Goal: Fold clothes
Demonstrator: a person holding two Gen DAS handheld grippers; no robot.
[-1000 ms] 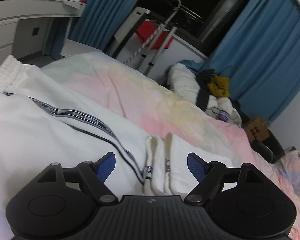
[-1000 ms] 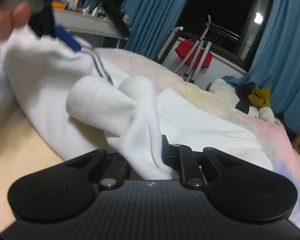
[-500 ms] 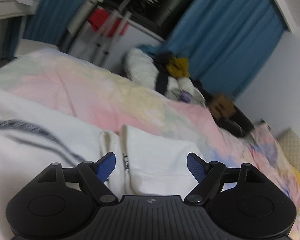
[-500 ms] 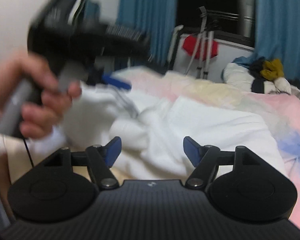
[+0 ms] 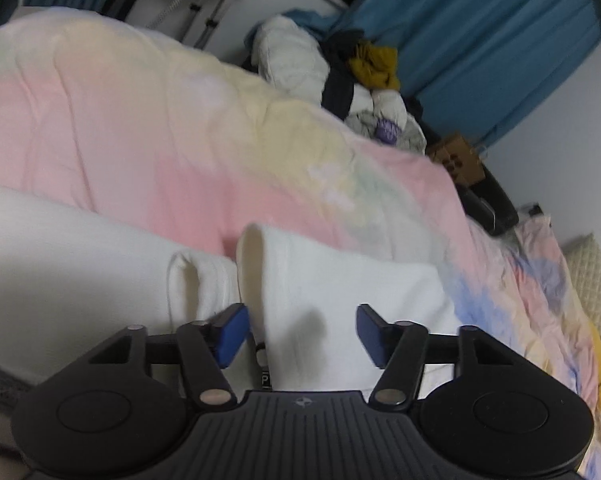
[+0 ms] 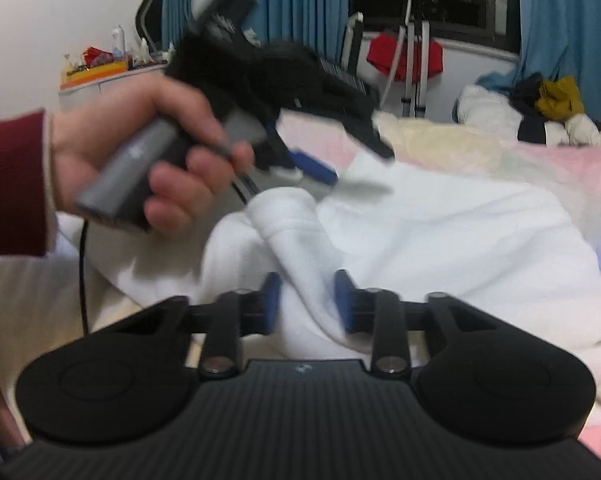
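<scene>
A white garment (image 5: 80, 272) with a dark striped trim lies on the pastel bed cover (image 5: 160, 128). Its cuffed end (image 5: 340, 292) lies between the pads of my left gripper (image 5: 300, 334), whose jaws are closing without pressing on the cloth. In the right wrist view that left gripper (image 6: 340, 160) is blurred, held over the garment by a hand (image 6: 140, 152) in a dark red sleeve. My right gripper (image 6: 307, 304) is closing, and a raised fold of the white garment (image 6: 296, 240) fills the gap between its blue pads.
A heap of clothes (image 5: 356, 68) lies at the bed's far end, in front of blue curtains (image 5: 480, 40). A red item hangs on a rack (image 6: 404, 56) by the dark window. A cluttered white desk (image 6: 100, 76) stands at the left. A cardboard box (image 5: 456, 160) sits beside the bed.
My left gripper swung right and down along the garment to its cuffed end, and its jaws narrowed. My right gripper let go of the fold, opened wide, then narrowed around a fold again.
</scene>
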